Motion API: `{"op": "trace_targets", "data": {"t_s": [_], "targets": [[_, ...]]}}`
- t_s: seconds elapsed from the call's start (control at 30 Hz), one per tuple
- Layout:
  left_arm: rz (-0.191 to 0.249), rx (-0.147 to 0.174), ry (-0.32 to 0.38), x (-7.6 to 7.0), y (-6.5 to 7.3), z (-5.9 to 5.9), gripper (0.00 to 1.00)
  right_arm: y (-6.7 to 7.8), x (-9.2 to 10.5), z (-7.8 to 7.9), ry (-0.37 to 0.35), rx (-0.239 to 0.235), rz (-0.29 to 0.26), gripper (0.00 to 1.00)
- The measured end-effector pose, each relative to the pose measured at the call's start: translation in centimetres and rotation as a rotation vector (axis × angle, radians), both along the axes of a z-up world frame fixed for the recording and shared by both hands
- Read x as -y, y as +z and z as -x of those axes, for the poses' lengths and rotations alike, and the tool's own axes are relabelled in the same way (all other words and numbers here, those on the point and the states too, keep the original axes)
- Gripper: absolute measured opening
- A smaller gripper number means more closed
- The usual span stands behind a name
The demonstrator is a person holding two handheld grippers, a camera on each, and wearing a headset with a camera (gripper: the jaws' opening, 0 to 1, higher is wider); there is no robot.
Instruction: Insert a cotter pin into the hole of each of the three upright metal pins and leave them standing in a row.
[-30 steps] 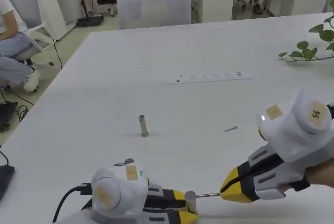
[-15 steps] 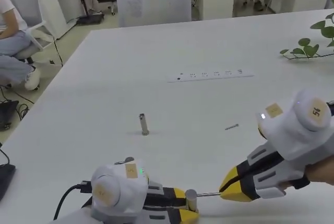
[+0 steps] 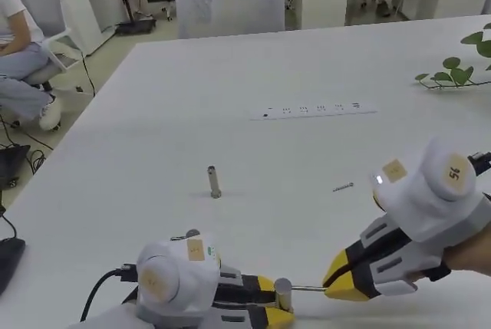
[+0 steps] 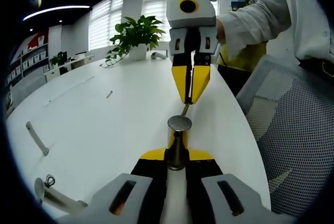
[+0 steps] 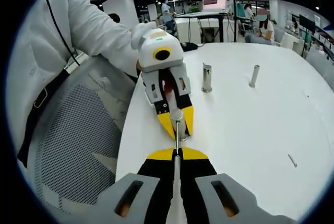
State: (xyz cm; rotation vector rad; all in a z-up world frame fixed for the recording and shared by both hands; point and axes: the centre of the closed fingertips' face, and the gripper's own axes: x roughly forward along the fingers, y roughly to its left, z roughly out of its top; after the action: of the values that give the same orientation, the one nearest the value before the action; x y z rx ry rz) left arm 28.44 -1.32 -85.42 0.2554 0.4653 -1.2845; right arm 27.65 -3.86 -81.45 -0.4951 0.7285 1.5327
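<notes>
Barely moved: yellow-tipped left gripper (image 3: pixel 276 306) squeezes short silver metal pin (image 3: pixel 283 291) steady so right gripper (image 3: pixel 335 286), pinching thin wire cotter pin (image 3: pixel 307 288), can poke thru.

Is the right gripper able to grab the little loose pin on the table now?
Probably not yet: the right gripper is shut on a cotter pin, though nothing stands between it and the loose pin.

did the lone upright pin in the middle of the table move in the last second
No. The upright pin keeps the same spot relative to the power strip; the slight shift in the picture is the camera's.
</notes>
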Motion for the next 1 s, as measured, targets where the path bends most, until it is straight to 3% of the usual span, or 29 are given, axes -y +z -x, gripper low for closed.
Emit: {"op": "trace_targets", "data": {"t_s": [0.2, 0.37, 1.0], "targets": [[0.002, -0.003, 0.004, -0.01, 0.02, -0.01, 0.1, 0.09, 0.08, -0.11, 0.0, 0.005, 0.002, 0.03], [0.002, -0.002, 0.002, 0.01, 0.02, -0.01, 0.1, 0.13, -0.03, -0.08, 0.029, 0.04, 0.027, 0.03], [0.003, -0.005, 0.003, 0.12, 0.08, 0.03, 0.1, 0.12, -0.8, -0.33, 0.052, 0.042, 0.032, 0.03]]}}
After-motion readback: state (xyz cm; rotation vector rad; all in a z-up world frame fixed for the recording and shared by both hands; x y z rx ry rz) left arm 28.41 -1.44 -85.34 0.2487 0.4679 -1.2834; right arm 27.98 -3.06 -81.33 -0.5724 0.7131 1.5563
